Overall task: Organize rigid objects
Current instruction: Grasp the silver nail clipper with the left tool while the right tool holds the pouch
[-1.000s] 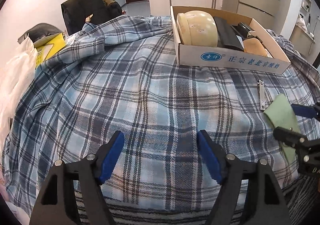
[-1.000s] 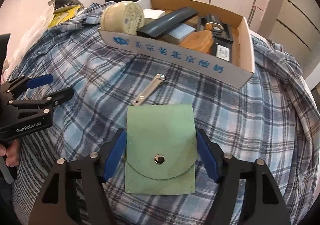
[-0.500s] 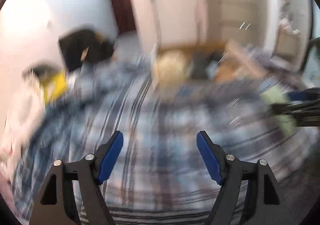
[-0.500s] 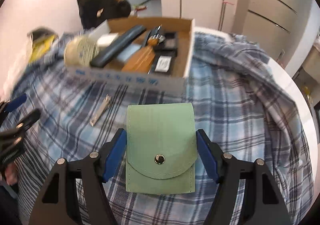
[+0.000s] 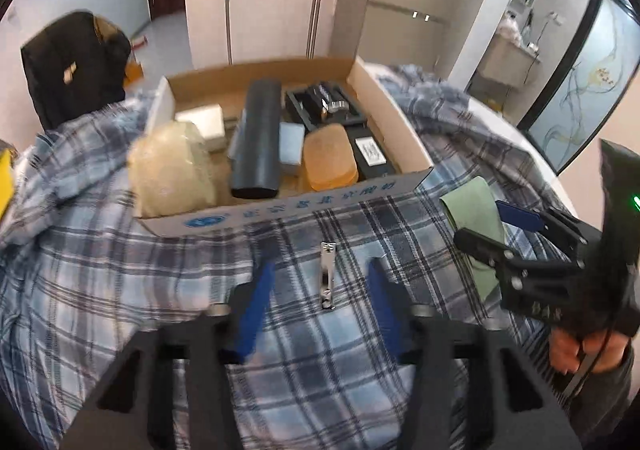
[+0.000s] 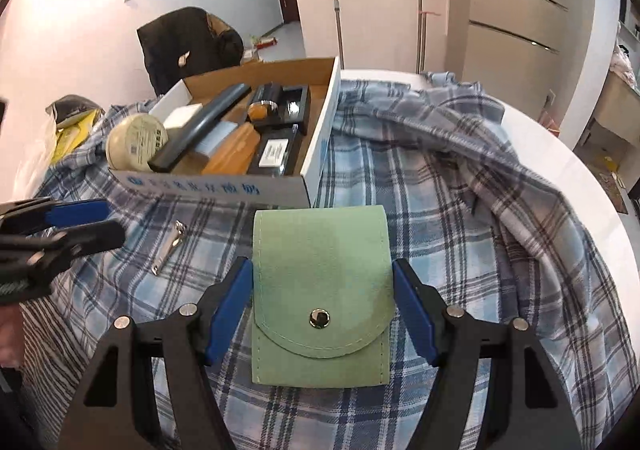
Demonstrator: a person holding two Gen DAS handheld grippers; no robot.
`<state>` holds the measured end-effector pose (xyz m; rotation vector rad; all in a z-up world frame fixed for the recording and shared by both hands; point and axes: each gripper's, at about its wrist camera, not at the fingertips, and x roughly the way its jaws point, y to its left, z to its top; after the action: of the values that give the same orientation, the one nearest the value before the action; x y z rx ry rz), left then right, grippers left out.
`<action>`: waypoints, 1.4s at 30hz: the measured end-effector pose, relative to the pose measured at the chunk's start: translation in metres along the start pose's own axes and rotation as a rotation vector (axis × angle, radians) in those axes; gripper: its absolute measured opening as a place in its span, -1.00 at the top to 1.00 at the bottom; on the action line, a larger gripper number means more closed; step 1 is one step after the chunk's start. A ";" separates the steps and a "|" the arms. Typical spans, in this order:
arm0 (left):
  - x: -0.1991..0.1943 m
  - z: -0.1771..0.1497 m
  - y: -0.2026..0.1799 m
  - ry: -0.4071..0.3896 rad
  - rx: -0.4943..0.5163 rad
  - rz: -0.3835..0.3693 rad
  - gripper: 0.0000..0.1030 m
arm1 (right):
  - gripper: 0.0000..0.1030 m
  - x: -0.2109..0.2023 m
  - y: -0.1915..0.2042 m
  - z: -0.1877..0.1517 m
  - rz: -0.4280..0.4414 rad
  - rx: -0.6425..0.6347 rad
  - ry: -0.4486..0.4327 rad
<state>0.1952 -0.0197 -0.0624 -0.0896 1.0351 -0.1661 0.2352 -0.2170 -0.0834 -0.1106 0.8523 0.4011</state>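
Note:
My right gripper (image 6: pixel 322 310) is shut on a green snap pouch (image 6: pixel 322 282) and holds it above the plaid cloth, near the front right corner of the cardboard box (image 6: pixel 224 186). The pouch (image 5: pixel 476 214) and right gripper (image 5: pixel 504 226) also show in the left wrist view. My left gripper (image 5: pixel 320 302) is open, its fingers on either side of a metal nail clipper (image 5: pixel 327 274) that lies on the cloth just before the box (image 5: pixel 288 206). The clipper (image 6: pixel 168 254) lies left of the pouch.
The box holds a cream round tin (image 5: pixel 172 170), a dark long case (image 5: pixel 258 138), a wooden piece (image 5: pixel 330 160) and black cases (image 5: pixel 324 104). A plaid cloth (image 6: pixel 460 210) covers the round white table (image 6: pixel 560 154). A black bag (image 5: pixel 76 66) stands behind.
My left gripper has swung right and forward, and now straddles the nail clipper. My right gripper has lifted the pouch and carried it toward the box's right corner.

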 end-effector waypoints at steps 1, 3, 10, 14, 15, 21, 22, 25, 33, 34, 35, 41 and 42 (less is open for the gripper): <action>0.005 0.003 -0.001 0.012 0.001 -0.002 0.25 | -0.34 -0.001 -0.001 0.000 0.001 0.004 -0.002; 0.015 0.004 -0.006 0.028 0.013 0.011 0.27 | -0.34 -0.008 -0.003 0.001 0.007 0.007 -0.019; 0.036 0.012 -0.013 0.075 0.012 0.050 0.52 | -0.34 -0.013 -0.008 0.003 0.009 0.024 -0.033; 0.045 0.017 -0.016 0.105 0.017 0.061 0.53 | -0.34 -0.015 -0.006 0.002 0.015 0.013 -0.035; 0.046 0.019 -0.017 0.110 0.017 0.065 0.54 | -0.34 -0.016 -0.006 0.002 0.016 0.012 -0.036; 0.055 0.024 -0.023 0.149 0.023 0.106 0.62 | -0.34 -0.017 -0.006 0.001 0.009 0.012 -0.034; 0.055 0.024 -0.024 0.144 0.031 0.100 0.63 | -0.34 -0.018 -0.005 0.001 0.011 0.007 -0.036; 0.057 0.026 -0.023 0.147 0.036 0.113 0.64 | -0.34 -0.023 -0.002 0.001 0.031 -0.006 -0.043; 0.060 0.027 -0.018 0.165 0.017 0.103 0.64 | -0.34 -0.021 0.002 0.000 0.027 -0.017 -0.034; 0.061 0.027 -0.017 0.168 0.013 0.102 0.64 | -0.34 -0.021 0.003 0.000 0.027 -0.019 -0.035; 0.061 0.026 -0.016 0.172 0.011 0.102 0.64 | -0.34 -0.021 0.003 0.000 0.026 -0.020 -0.035; 0.063 0.028 -0.014 0.171 0.005 0.095 0.66 | -0.34 -0.019 0.002 0.000 0.025 -0.017 -0.028; 0.062 0.028 -0.014 0.170 0.007 0.095 0.68 | -0.34 -0.019 0.002 0.000 0.026 -0.017 -0.027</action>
<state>0.2488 -0.0446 -0.0986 -0.0198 1.2053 -0.0919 0.2231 -0.2213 -0.0689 -0.1098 0.8241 0.4332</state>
